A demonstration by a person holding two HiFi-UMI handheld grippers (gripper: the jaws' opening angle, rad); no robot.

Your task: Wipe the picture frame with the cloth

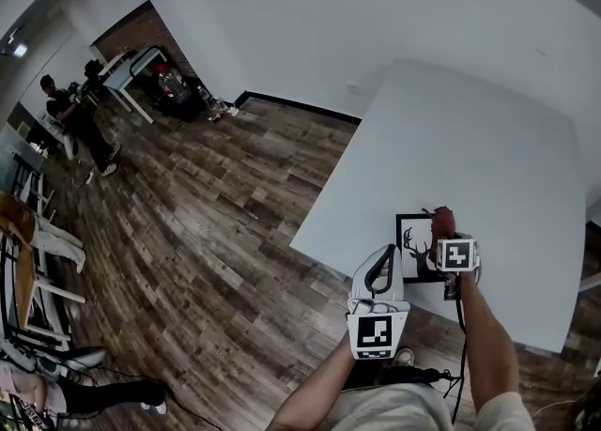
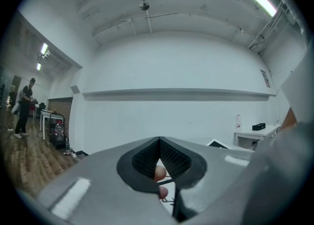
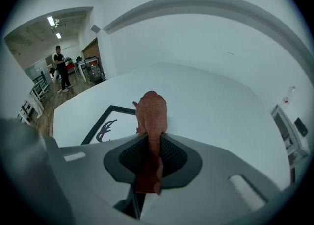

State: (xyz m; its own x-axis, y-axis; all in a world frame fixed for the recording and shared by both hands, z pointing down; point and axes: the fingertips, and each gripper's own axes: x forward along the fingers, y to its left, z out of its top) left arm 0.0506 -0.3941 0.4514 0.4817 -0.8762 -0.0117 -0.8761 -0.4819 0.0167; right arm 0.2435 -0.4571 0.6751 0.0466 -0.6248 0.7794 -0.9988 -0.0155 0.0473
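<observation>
Up front, the right forearm (image 1: pixel 484 335) reaches forward over the near edge of the white table (image 1: pixel 470 157). It carries the right gripper (image 1: pixel 441 238) low over the picture frame (image 1: pixel 415 246), and its marker cube faces up. In the right gripper view, the right gripper (image 3: pixel 153 140) has its jaws pressed tight on a rust-brown cloth (image 3: pixel 152 109). A rumpled wad of the cloth sticks out past the tips, and a thinner tail hangs back between the pads.

From the head view the cloth (image 1: pixel 442 221) sits over the frame's right edge, though I cannot tell whether it touches. The left forearm (image 1: pixel 315 401) is bent in close to the body. It holds the left gripper (image 1: pixel 385 260) off the table's near edge, above the wood floor (image 1: pixel 207 232) and just left of the frame. In its own view the left gripper (image 2: pixel 159 143) has its jaw tips meeting, with nothing caught between them.

The frame (image 3: pixel 105 128) lies flat near the table's front edge. It has a thin black border around a white print with a dark antlered deer silhouette.
</observation>
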